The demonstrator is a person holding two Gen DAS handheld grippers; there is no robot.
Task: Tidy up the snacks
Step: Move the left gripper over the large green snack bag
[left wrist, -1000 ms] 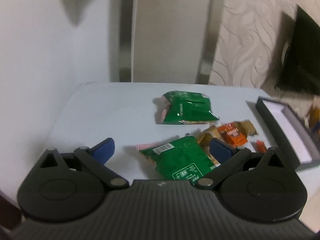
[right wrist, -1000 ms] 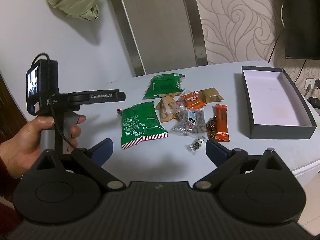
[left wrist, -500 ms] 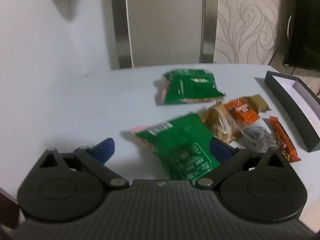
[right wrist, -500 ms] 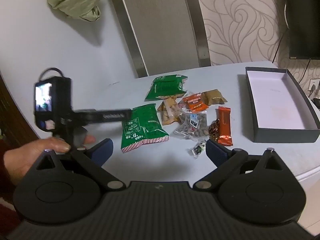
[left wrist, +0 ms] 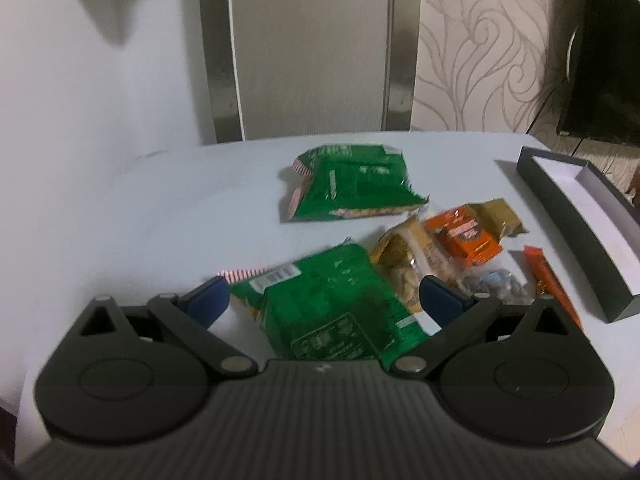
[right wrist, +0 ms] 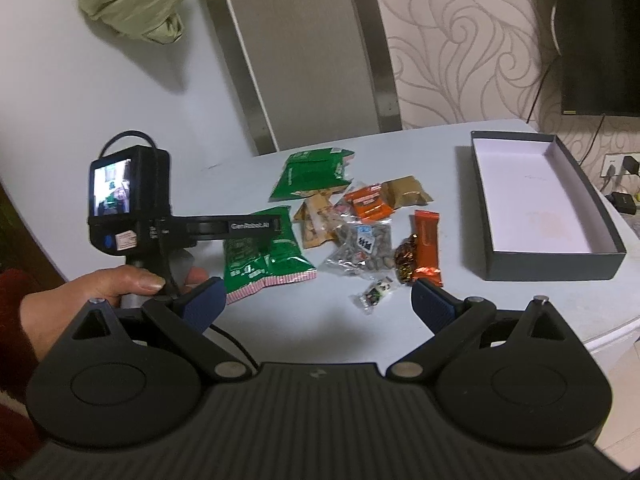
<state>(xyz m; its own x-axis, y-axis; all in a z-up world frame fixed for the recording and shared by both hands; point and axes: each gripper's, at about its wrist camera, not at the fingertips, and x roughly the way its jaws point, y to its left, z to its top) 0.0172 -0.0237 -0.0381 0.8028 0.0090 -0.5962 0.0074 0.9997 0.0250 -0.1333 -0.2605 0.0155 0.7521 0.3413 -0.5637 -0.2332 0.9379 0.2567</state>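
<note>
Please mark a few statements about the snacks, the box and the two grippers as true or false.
1. The dark box holds no snacks. True.
2. The left gripper is shut on a green packet. False: its jaws are wide open, with the near green packet lying on the table between them.
3. Two green packets lie on the table. True: the far green packet lies behind the near one.
4. The right gripper grips the orange bar. False: it is open and holds nothing.
5. The snacks lie to the right of the box. False: they lie to its left.
</note>
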